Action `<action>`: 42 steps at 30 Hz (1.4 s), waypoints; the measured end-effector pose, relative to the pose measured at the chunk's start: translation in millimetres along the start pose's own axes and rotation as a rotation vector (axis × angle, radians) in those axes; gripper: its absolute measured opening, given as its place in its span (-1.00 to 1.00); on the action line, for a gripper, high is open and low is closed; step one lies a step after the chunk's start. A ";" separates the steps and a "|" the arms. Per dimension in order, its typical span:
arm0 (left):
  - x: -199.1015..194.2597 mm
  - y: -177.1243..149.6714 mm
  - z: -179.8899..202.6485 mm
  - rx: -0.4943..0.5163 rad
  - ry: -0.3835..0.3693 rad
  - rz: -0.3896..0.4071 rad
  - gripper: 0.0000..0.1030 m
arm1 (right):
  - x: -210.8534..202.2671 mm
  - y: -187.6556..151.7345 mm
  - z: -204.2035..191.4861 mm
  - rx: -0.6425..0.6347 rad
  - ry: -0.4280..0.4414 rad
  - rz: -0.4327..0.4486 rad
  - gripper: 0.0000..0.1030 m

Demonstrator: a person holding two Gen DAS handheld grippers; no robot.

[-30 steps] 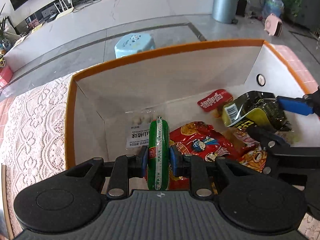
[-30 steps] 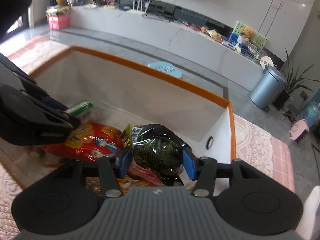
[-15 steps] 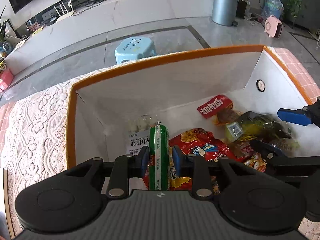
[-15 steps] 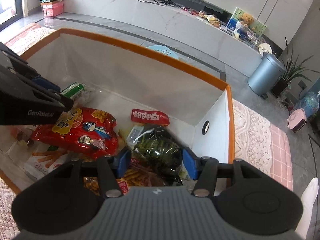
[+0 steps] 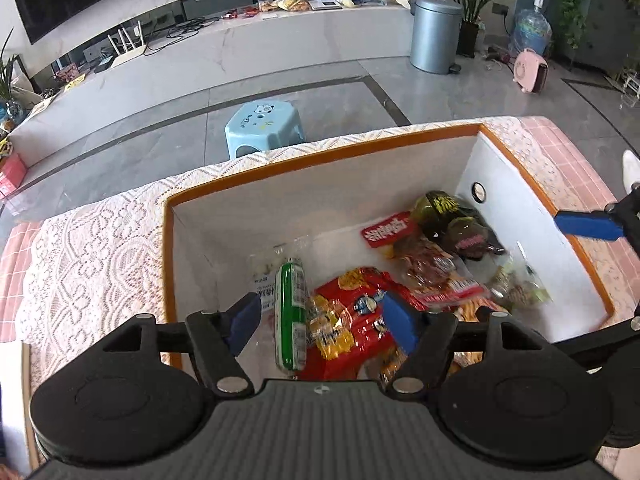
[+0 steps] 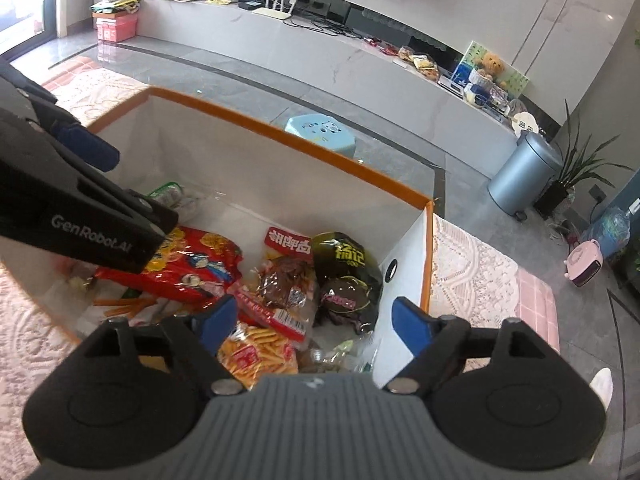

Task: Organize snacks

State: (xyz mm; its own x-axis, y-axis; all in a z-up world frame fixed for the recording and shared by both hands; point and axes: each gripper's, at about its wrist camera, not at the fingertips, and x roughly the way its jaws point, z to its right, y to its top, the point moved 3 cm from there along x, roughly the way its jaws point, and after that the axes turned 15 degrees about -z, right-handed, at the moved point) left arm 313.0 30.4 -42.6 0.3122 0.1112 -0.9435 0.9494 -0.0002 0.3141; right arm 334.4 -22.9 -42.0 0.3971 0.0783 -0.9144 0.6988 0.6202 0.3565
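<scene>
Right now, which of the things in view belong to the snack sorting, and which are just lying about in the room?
Job:
storage box
green tube snack
red snack bag
dark green packet
orange snack sticks pack
left gripper and right gripper, both open

Lying about:
blue stool
metal bin
pink heater
potted plant

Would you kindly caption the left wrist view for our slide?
Left tongs open above the green snack tube, lying among snack packets in the orange-rimmed box.
</scene>
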 end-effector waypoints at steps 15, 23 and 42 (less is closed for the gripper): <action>-106.9 -69.1 -11.9 -0.186 -0.013 0.392 0.58 | -128.8 -46.9 21.2 0.154 0.048 0.279 0.88; -142.2 -122.7 -5.7 -0.218 0.034 0.548 0.58 | -179.8 -93.3 -0.3 0.244 0.027 0.429 0.88; -93.0 -174.5 10.3 -0.198 0.158 0.458 0.71 | -147.9 -174.1 -54.1 0.343 -0.021 0.446 0.93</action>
State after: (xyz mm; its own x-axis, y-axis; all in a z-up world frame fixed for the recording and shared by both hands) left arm 118.7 9.9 -10.8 0.6703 0.2923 -0.6821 0.6873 0.1018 0.7192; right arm 121.8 -100.2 20.8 0.7077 0.2568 -0.6582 0.6126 0.2412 0.7527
